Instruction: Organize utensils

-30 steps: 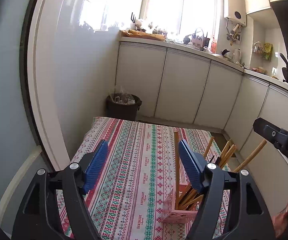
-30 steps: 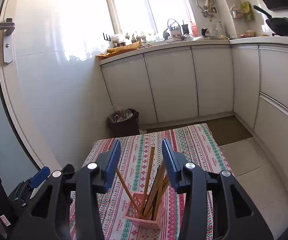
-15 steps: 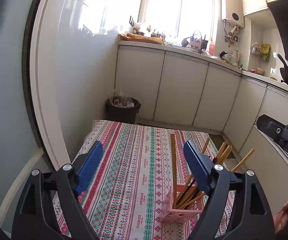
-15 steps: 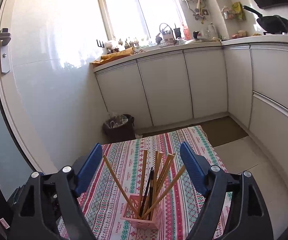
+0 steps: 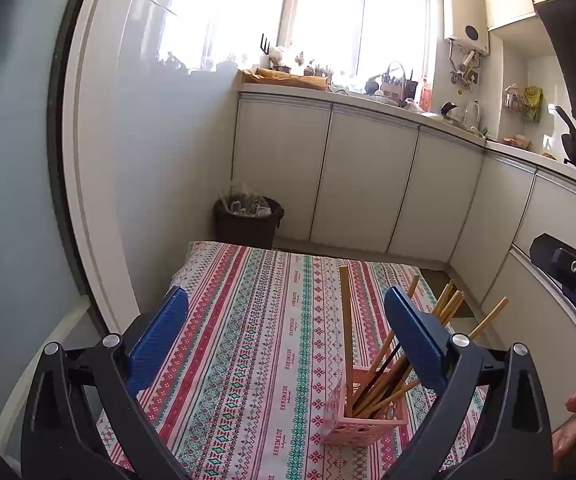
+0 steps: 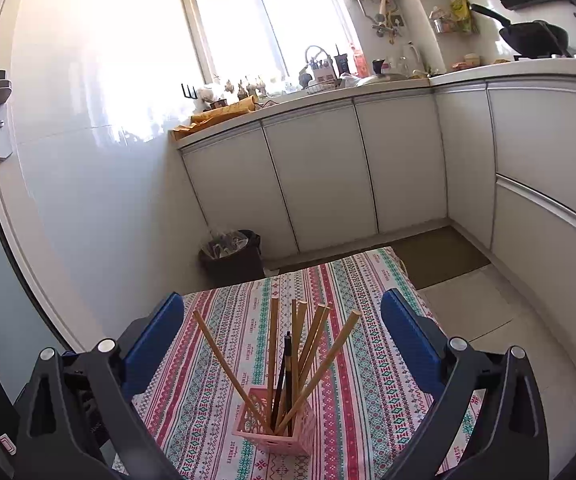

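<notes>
While both grippers' jaws have just been opening to wide, nothing is held: chopsticks (image 6: pixel 288 364) in the pink basket (image 6: pixel 276 436) are seen ahead of the right gripper (image 6: pixel 284 344), right of the left gripper (image 5: pixel 288 340).

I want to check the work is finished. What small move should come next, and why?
Probably draw both grippers back. The chopsticks all stand in the pink holder, no utensil lies on the cloth, and the left gripper and right gripper, jaws just opened wide, hold nothing.

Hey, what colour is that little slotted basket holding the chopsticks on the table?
Pink; the small slotted plastic basket shows best in the right wrist view.
</notes>
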Available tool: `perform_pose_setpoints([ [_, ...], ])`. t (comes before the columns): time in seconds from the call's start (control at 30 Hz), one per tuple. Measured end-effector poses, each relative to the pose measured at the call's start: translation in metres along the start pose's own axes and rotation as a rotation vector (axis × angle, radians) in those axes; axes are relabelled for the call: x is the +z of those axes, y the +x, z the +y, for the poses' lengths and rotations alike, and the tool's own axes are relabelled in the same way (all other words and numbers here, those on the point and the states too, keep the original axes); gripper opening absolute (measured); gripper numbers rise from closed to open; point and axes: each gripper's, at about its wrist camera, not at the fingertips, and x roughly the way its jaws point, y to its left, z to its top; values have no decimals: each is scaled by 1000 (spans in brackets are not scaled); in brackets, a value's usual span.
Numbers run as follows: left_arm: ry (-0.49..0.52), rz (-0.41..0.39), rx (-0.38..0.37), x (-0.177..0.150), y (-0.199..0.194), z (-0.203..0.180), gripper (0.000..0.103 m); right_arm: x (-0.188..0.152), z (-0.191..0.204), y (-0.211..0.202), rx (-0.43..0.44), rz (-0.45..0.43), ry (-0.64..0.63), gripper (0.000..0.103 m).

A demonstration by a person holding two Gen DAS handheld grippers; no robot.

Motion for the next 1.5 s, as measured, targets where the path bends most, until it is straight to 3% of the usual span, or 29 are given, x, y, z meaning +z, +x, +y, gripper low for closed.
perform_pose_setpoints([
  [0.4,16,-4,7,-1,-7,-5,96,1,-8,-13,-38,-13,-15,96],
  [0.63,60,-37,-4,1,-36,-15,96,-13,-9,-41,-159,-69,-103,96],
  [0.87,111,-76,25,-3,-67,-27,96,-23,-18,-64,-246,-56,-133,96],
  [1.07,138,-80,26,-11,-78,-35,96,-35,-31,-63,-249,-19,-102,96],
  [1.5,157,-61,16,-17,-78,-46,96,-36,-38,-72,-222,-44,-69,96],
])
